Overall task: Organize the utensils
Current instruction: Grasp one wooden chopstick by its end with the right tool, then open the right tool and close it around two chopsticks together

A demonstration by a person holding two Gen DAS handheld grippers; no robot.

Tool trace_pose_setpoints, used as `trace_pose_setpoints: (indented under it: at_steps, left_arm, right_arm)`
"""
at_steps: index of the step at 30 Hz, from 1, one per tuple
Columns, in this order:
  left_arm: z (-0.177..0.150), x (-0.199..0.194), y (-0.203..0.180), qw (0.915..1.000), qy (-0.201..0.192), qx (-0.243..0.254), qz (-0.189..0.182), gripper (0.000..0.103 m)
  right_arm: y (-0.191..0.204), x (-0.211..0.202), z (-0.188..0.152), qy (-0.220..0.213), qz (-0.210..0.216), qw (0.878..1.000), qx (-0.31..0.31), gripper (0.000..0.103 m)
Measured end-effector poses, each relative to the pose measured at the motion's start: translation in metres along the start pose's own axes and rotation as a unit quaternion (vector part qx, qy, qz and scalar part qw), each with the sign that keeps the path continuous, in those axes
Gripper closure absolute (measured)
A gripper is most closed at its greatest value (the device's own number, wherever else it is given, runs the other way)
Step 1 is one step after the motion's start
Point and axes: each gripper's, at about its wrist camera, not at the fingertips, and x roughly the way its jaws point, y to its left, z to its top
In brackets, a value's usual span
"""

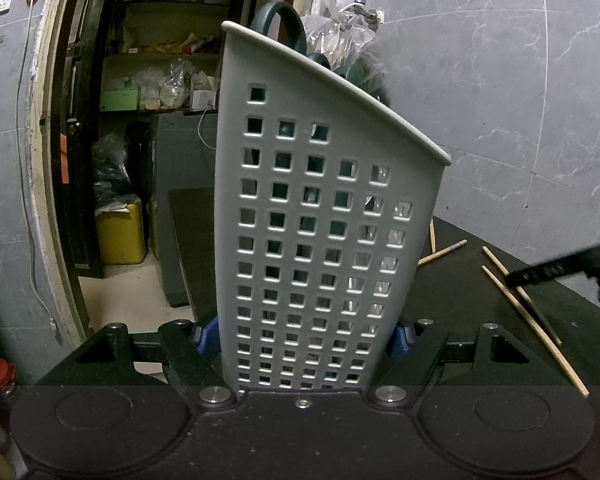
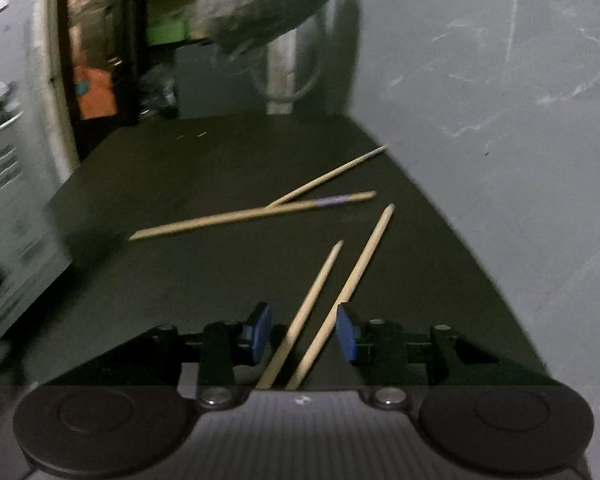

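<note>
My left gripper (image 1: 302, 338) is shut on a white perforated utensil holder (image 1: 320, 216), its blue pads pressed on both sides. Dark green utensil handles (image 1: 280, 24) stick out of the holder's top. Wooden chopsticks (image 1: 532, 312) lie on the dark table to its right, with another chopstick (image 1: 444, 253) behind the holder. In the right wrist view, my right gripper (image 2: 303, 332) is open, with a pair of chopsticks (image 2: 340, 292) lying on the table between its blue pads (image 2: 346, 334). Two more chopsticks (image 2: 256, 214), crossed, lie farther ahead. The holder (image 2: 12, 208) shows blurred at the left.
The dark table (image 2: 180, 272) runs along a grey marbled wall (image 2: 500, 120) on the right. A doorway (image 1: 148, 120) with cluttered shelves and a yellow container (image 1: 120, 236) lies at the left. The right gripper (image 1: 568, 268) shows dark at the left wrist view's right edge.
</note>
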Motion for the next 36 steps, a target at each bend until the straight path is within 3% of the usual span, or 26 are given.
trace_pose_setpoints:
  at_steps: [3, 7, 12, 17, 28, 32, 34, 36]
  left_arm:
    - [0.0, 0.0, 0.0, 1.0, 0.0, 0.0, 0.001, 0.026]
    - [0.0, 0.0, 0.0, 1.0, 0.0, 0.0, 0.001, 0.026]
    - [-0.002, 0.003, -0.002, 1.0, 0.001, -0.001, 0.002, 0.026]
    - [-0.002, 0.005, -0.003, 1.0, 0.002, 0.002, 0.005, 0.026]
    - [-0.002, 0.005, -0.007, 1.0, 0.003, 0.002, 0.008, 0.026]
    - [-0.002, 0.004, -0.007, 1.0, 0.003, 0.002, 0.008, 0.026]
    - [-0.002, 0.004, -0.007, 1.0, 0.003, 0.002, 0.008, 0.026]
    - [-0.002, 0.004, -0.008, 1.0, 0.003, 0.001, 0.007, 0.026]
  right_arm:
    - [-0.015, 0.02, 0.012, 0.007, -0.022, 0.999, 0.035, 0.066]
    - [-0.04, 0.033, 0.015, 0.016, -0.021, 0.994, 0.102, 0.073]
    - [-0.05, 0.03, 0.004, 0.014, -0.025, 0.995, 0.093, 0.093]
    - [-0.038, 0.009, -0.012, 0.015, -0.007, 0.998, 0.06, 0.095]
    - [-0.012, -0.019, -0.027, 0.017, 0.054, 0.996, 0.073, 0.095]
    - [-0.003, -0.015, -0.024, 0.014, 0.064, 0.995, 0.072, 0.093]
    - [-0.003, -0.015, -0.024, 0.012, 0.067, 0.994, 0.079, 0.086]
    - [-0.006, -0.015, -0.024, 0.012, 0.082, 0.991, 0.101, 0.062]
